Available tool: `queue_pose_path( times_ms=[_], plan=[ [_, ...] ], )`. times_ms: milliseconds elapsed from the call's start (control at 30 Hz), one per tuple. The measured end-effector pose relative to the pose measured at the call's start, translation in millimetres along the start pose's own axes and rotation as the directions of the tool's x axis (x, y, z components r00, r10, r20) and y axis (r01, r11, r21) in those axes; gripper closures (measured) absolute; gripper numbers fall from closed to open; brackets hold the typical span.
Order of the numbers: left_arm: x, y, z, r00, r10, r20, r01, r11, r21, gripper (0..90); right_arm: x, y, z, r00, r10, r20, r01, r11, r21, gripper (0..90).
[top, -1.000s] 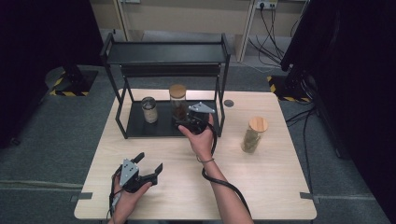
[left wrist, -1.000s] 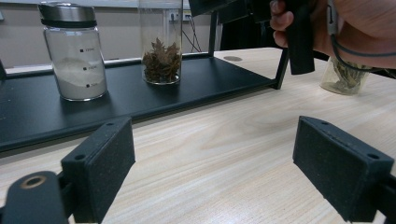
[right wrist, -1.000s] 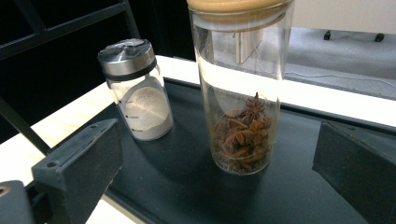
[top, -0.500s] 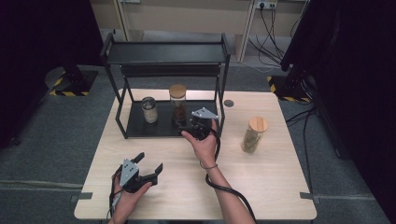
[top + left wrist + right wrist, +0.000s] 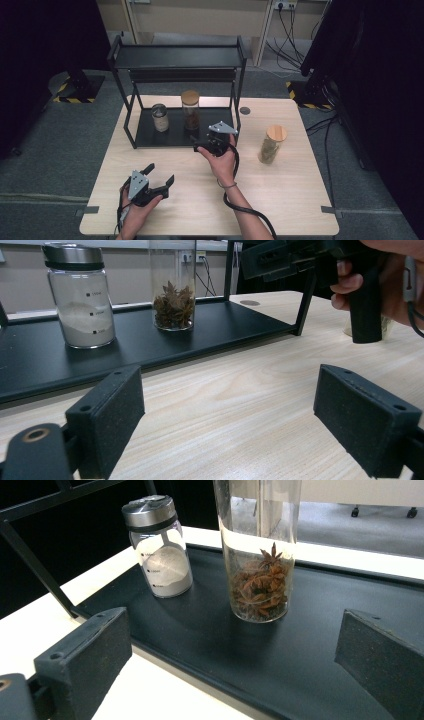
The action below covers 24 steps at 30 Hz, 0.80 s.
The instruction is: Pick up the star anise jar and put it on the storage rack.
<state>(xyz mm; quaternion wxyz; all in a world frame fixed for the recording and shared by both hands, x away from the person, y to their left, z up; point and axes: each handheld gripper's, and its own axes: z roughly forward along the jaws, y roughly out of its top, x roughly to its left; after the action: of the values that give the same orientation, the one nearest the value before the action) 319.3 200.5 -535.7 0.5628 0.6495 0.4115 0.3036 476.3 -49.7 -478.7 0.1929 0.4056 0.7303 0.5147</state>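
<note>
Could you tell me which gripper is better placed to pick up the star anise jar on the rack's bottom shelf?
The right gripper, probably. It sits at the shelf's front edge, jaws open, pointing at the star anise jar just ahead. The left gripper rests open near the table's front edge, farther from the jar.

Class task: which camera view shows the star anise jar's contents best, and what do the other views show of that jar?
The right gripper view: the star anise jar stands close, pods distinct. The left gripper view shows it farther off; the high view shows its wooden lid.
</note>
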Motion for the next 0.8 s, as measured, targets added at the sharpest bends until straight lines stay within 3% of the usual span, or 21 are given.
queue_pose_path(
  times_ms=[800],
  plan=[
    [-0.1, 0.0, 0.0, 1.0000, 0.000, -0.002, 0.000, 1.0000, -0.001, 12.4, 4.6, -15.6, -21.3, 0.9998, -0.017, -0.012, 0.017, 1.000, -0.009, 1.9]
  ],
)
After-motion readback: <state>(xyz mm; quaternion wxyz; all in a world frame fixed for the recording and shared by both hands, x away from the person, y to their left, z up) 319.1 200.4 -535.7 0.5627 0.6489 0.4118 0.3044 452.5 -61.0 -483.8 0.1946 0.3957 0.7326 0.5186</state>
